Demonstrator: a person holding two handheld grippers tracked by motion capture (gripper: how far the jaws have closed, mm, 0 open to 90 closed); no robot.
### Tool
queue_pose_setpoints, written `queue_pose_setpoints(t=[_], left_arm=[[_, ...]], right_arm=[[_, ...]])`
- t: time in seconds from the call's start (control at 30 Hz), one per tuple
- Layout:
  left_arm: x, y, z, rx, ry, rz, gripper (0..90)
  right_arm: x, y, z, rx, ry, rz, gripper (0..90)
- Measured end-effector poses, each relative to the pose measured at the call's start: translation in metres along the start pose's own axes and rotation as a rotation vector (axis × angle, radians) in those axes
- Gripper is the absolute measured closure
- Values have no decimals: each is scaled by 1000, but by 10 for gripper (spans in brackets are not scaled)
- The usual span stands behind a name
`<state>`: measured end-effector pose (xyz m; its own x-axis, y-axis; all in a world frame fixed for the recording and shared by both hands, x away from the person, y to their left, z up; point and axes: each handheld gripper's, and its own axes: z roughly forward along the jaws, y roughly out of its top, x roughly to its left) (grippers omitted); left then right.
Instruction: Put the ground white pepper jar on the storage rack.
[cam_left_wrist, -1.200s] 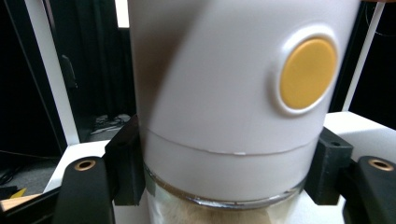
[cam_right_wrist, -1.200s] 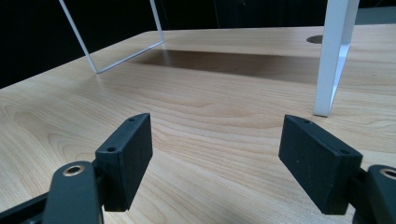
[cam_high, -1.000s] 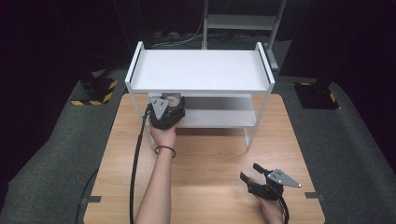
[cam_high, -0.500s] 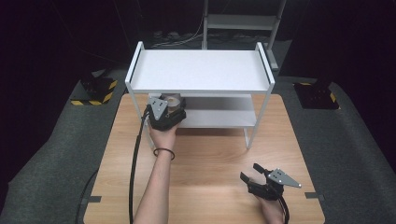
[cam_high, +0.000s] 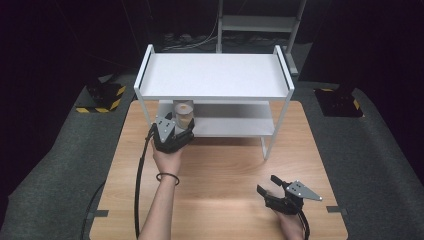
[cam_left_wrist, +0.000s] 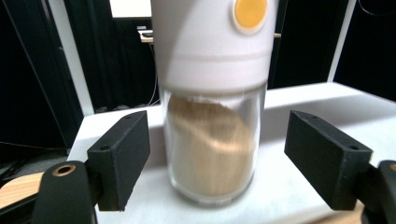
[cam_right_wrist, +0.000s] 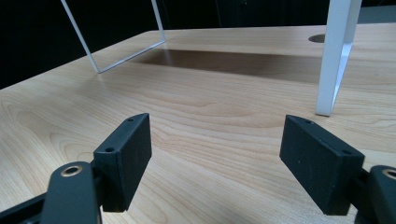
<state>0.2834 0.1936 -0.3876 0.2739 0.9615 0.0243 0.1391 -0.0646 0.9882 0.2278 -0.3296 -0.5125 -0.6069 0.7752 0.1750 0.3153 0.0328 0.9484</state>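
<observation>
Jar (cam_left_wrist: 212, 140) stands, apparently upright, on the lower shelf (cam_high: 235, 127) between your released left gripper (cam_left_wrist: 215, 163); withdraw straight, or a jaw may topple it.

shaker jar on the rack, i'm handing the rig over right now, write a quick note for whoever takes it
Left tongs: open, jaws either side of the shaker jar with gaps on both sides, not gripping; they have just been closing a little.
Right tongs: open and empty, low over the wooden table, near its front right in the high view.
Jar: glass, brown powder inside, white cap with an orange button, upright on the lower shelf of the white rack.
Done: jar set on the shelf.
Left: back the left tongs away without knocking it.
</observation>
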Motion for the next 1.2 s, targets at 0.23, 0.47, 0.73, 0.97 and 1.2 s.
queue_pose_setpoints(t=[0.23, 0.47, 0.73, 0.97, 1.2], left_arm=[[5, -23, -23, 8, -5, 19, 228], [9, -51, -44, 14, -3, -3, 230], [13, -74, -60, 44, -7, -13, 231], [9, -94, -76, 51, -32, -16, 231], [4, -117, -92, 89, -38, 23, 231]], right_arm=[[1, 1, 0, 5, -3, -4, 249], [2, 2, 1, 11, -7, -10, 249], [3, 2, 1, 16, -10, -12, 249], [3, 3, 1, 18, -10, -15, 249], [3, 3, 2, 19, -11, -17, 249]])
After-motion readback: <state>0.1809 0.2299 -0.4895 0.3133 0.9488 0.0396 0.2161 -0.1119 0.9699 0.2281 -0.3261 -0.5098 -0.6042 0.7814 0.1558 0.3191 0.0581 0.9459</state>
